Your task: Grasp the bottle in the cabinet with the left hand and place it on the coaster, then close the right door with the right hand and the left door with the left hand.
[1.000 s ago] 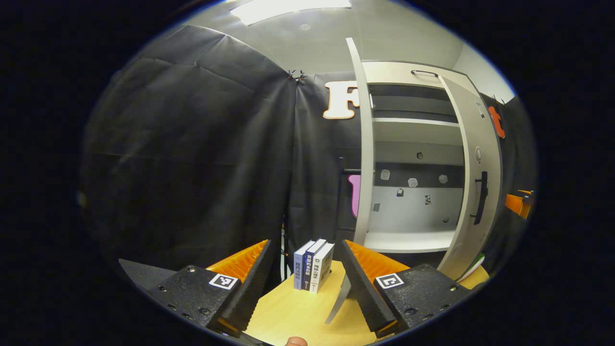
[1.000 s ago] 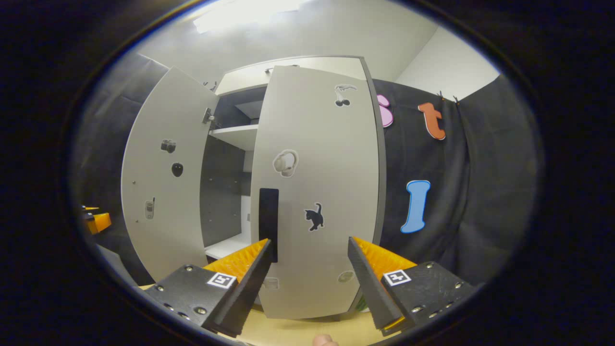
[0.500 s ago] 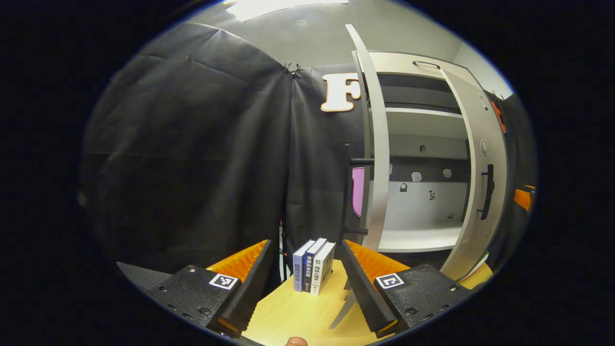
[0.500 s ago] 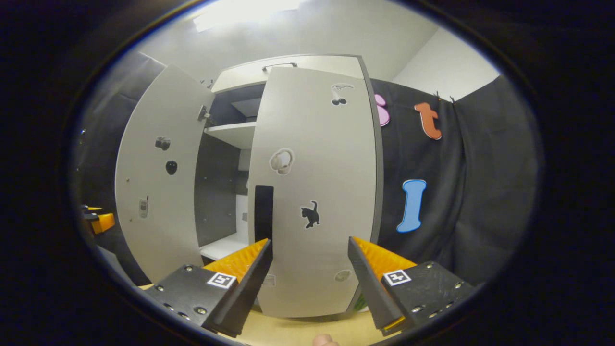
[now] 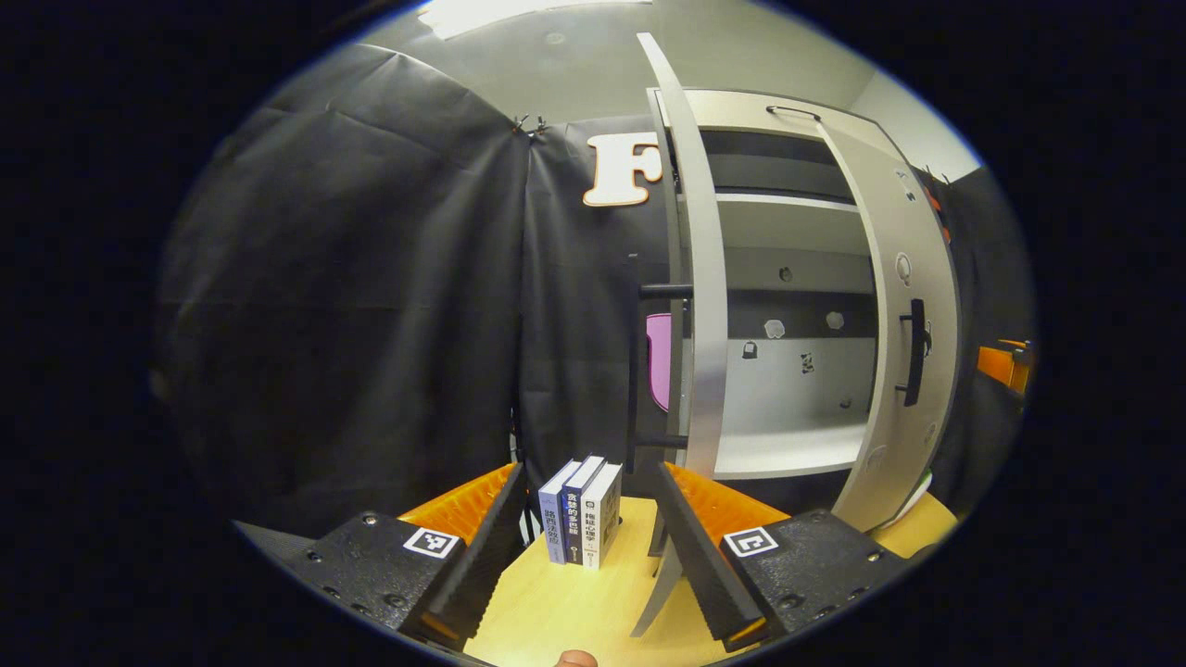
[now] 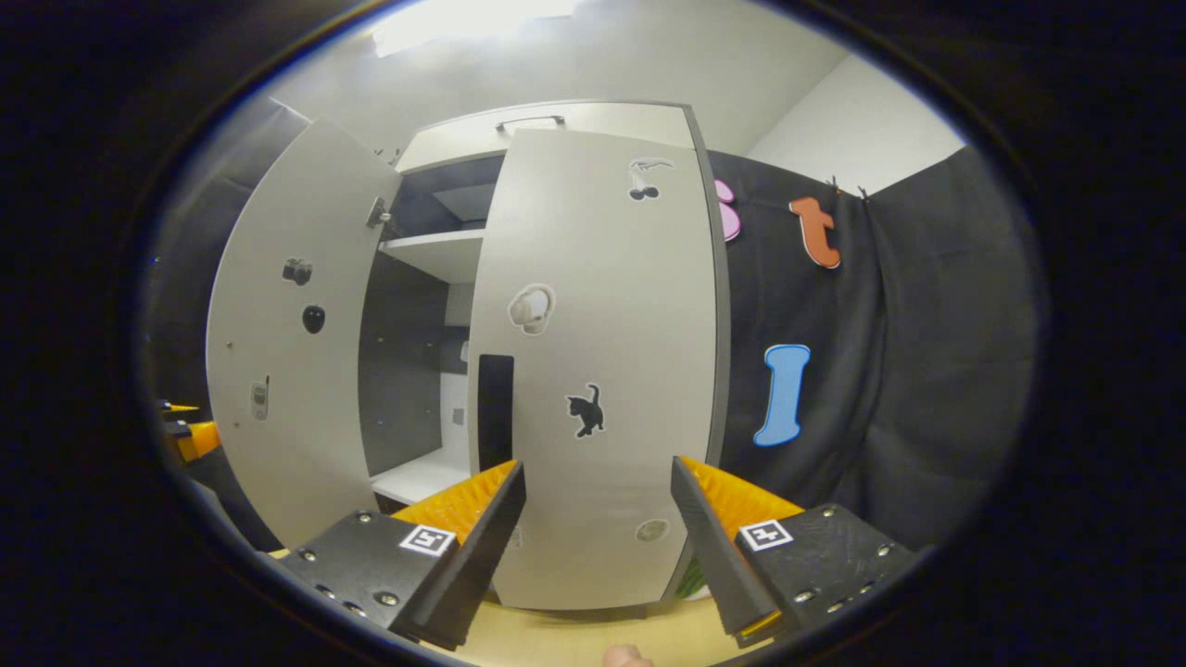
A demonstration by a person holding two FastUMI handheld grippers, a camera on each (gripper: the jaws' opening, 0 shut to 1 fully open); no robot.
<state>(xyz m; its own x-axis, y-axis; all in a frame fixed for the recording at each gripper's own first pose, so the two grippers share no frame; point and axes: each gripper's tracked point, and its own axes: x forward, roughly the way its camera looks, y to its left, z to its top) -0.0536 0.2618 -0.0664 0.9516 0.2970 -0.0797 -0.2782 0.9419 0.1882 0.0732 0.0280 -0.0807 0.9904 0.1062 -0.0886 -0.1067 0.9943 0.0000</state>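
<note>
Now both grippers, left (image 5: 584,547) & right (image 6: 598,537), gape wide, holding nothing; right door (image 6: 593,371) partly shut, left door (image 6: 287,343) open.

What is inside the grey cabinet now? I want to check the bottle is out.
Inside the grey two-door cabinet, the pale lower shelf and upper shelf look bare, with no bottle. The part-closed right door hides the right side.

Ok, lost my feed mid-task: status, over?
Left gripper open, empty. Right gripper open, facing grey right cabinet door, part closed. Grey left cabinet door wide open. Three upright books beside it.
</note>
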